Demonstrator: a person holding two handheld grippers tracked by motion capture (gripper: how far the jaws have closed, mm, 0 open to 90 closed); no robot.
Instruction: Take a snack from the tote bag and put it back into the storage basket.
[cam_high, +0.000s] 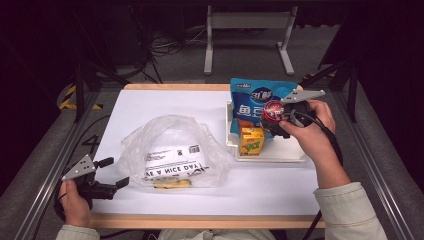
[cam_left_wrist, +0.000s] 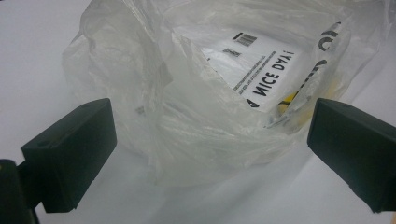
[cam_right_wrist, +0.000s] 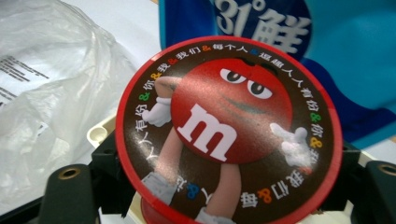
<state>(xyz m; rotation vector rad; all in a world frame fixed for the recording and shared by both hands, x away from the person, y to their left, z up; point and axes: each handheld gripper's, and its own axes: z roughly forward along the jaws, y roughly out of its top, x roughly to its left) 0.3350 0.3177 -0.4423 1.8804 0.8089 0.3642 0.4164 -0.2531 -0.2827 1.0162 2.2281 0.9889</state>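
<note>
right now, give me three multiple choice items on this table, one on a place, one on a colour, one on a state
1. Where does the yellow drink carton stand?
A. in the white tray
B. inside the plastic bag
C. on the floor

2. What colour is the rim of the round candy tin?
A. green
B. red
C. white

3. How is the left claw?
A. shut on the bag
B. shut on the tin
C. open beside the plastic bag

Answers:
1 A, the carton sits within the tray's walls.
2 B, a red ring edges the lid.
3 C, its jaws stand wide apart with nothing between them touching.
</note>
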